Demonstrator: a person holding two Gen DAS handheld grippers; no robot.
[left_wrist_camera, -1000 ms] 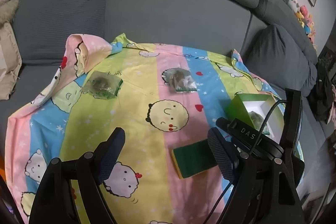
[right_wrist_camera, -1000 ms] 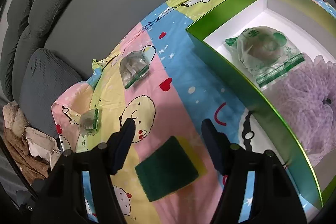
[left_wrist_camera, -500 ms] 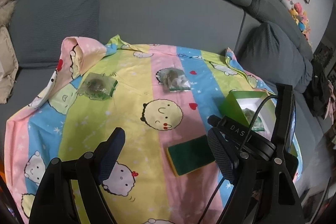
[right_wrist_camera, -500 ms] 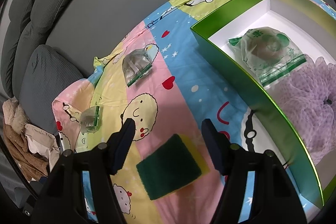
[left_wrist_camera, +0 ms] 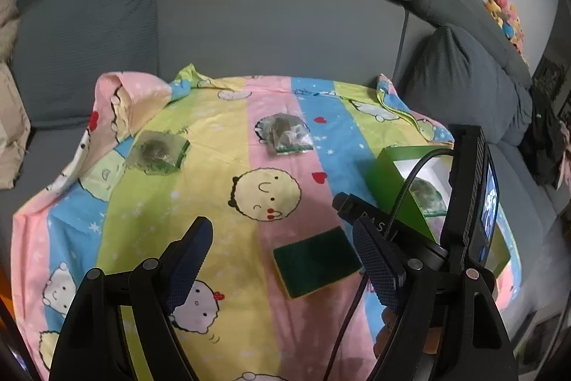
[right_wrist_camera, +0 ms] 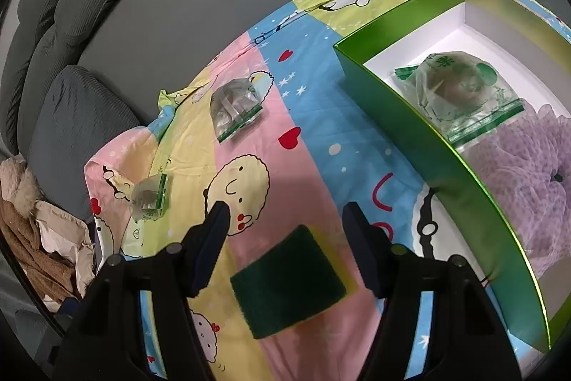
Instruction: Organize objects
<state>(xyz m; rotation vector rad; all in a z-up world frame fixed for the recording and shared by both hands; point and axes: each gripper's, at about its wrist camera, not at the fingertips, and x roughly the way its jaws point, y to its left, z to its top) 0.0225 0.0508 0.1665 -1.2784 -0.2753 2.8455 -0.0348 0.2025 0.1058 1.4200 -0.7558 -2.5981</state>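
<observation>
A striped cartoon-print sheet [left_wrist_camera: 221, 188] is spread across the seat of a grey sofa [left_wrist_camera: 271, 24], and the objects are laid out on it. The left gripper [left_wrist_camera: 282, 259] is held above the near part of the sheet, its jaws parted and nothing caught between them. Just ahead of its right finger, a green scouring sponge [left_wrist_camera: 316, 265] with a yellow backing is seen lying flat on the pink stripe. Further back, two small clear packets with green edges are laid well apart: one [left_wrist_camera: 157, 154] on the yellow stripe to the left, the other [left_wrist_camera: 285, 134] on the pink stripe near the middle. At the right, the green box [left_wrist_camera: 389, 166] is partly hidden behind the other gripper's body and cable. From the right wrist view, the right gripper [right_wrist_camera: 282, 247] is poised over the same sponge [right_wrist_camera: 287, 281], which is framed between the two open fingers but is not touched by either pad; nothing is gripped. The green box [right_wrist_camera: 410, 116] is seen open to the right, its white inside already holding a packet [right_wrist_camera: 460, 91] and a lilac mesh bath puff [right_wrist_camera: 524, 181] lying against it. The other two packets [right_wrist_camera: 233, 108] [right_wrist_camera: 150, 197] are left out on the sheet, away from the box. A crumpled beige cloth [right_wrist_camera: 43, 238] is glimpsed beside the sheet's left edge.
</observation>
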